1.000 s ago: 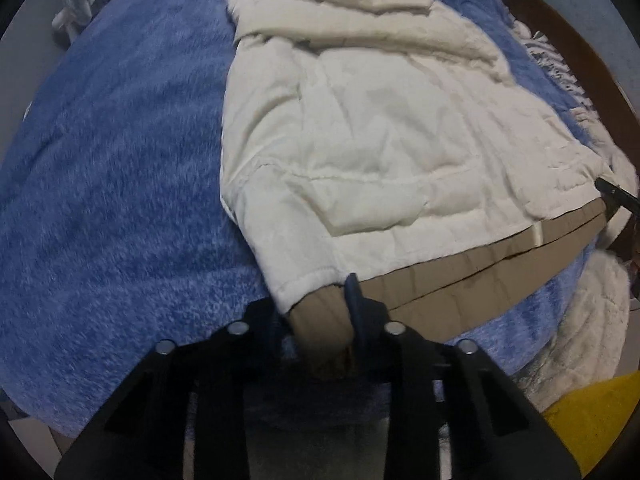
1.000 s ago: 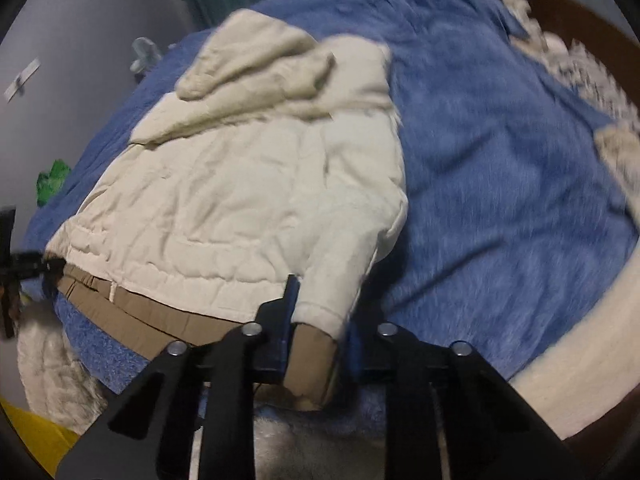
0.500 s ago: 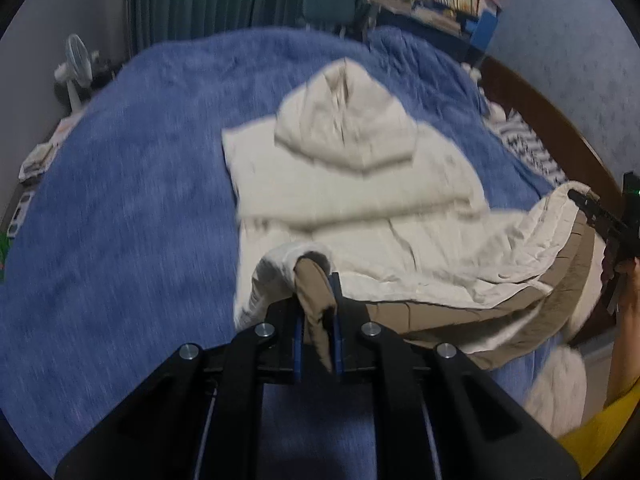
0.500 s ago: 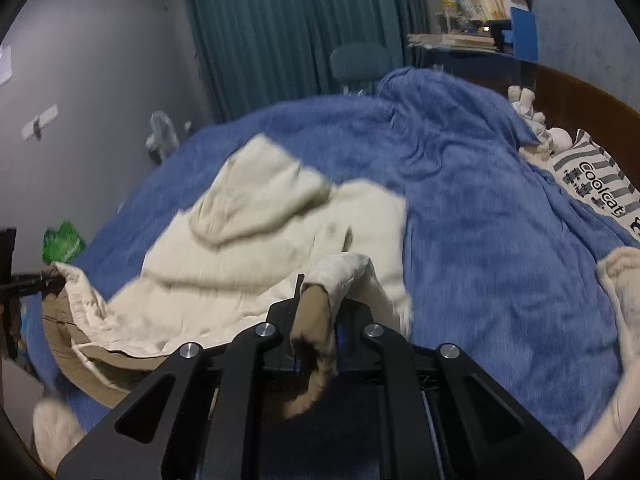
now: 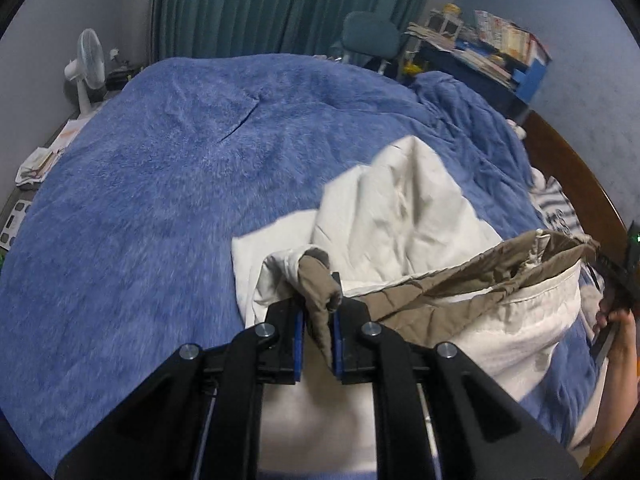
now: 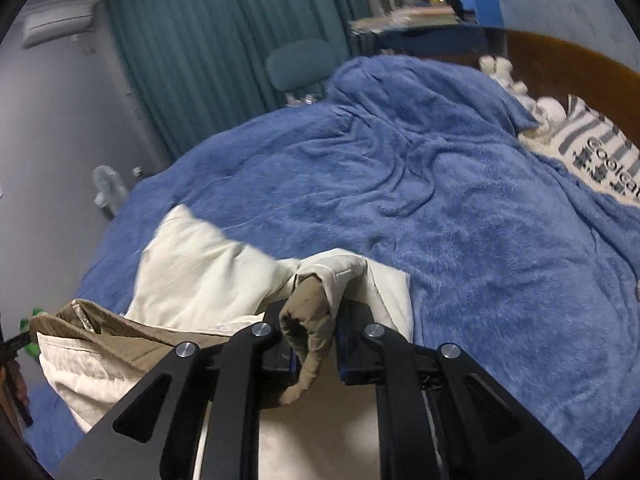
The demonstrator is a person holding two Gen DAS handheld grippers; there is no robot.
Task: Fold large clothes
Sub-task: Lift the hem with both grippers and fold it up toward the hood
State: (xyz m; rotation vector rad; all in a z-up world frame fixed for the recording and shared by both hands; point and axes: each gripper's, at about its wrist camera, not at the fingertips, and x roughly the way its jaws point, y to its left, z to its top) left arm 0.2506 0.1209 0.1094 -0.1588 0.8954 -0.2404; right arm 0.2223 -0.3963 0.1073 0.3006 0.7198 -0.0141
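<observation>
I have one cream jacket (image 5: 404, 216) with a tan lining, lying on one bed under a blue fleece blanket (image 5: 168, 184). Its hood end rests flat on the blanket, while the hem (image 5: 472, 280) is raised off the bed and stretched between my two grippers, tan lining facing up along the lifted edge.

My left gripper (image 5: 319, 332) has its fingers (image 5: 297, 340) drawn narrow and clamped on one tan corner of the hem; the jaws have just opened a touch, with the cloth pinched between the blue pads. From the left wrist view I also see my right hand (image 5: 616, 320) at the far right edge, holding the other gripper at the opposite end of the hem.

My right gripper (image 6: 316, 344) likewise has its fingers (image 6: 352, 344) narrow and gripping one tan corner, which bunches up and droops between them. The cream shell curls over just behind that corner.

Around the bed I count one teal curtain (image 5: 280, 4), one teal office chair (image 5: 370, 36), one white standing fan (image 5: 90, 64) by the left wall, one cluttered blue desk (image 5: 488, 60) with books, one striped pillow (image 6: 600, 148) against the brown headboard (image 6: 560, 64), and one air conditioner (image 6: 56, 24) high on the wall. Some papers (image 5: 38, 160) lie on the floor beside the bed; I cannot count them.
</observation>
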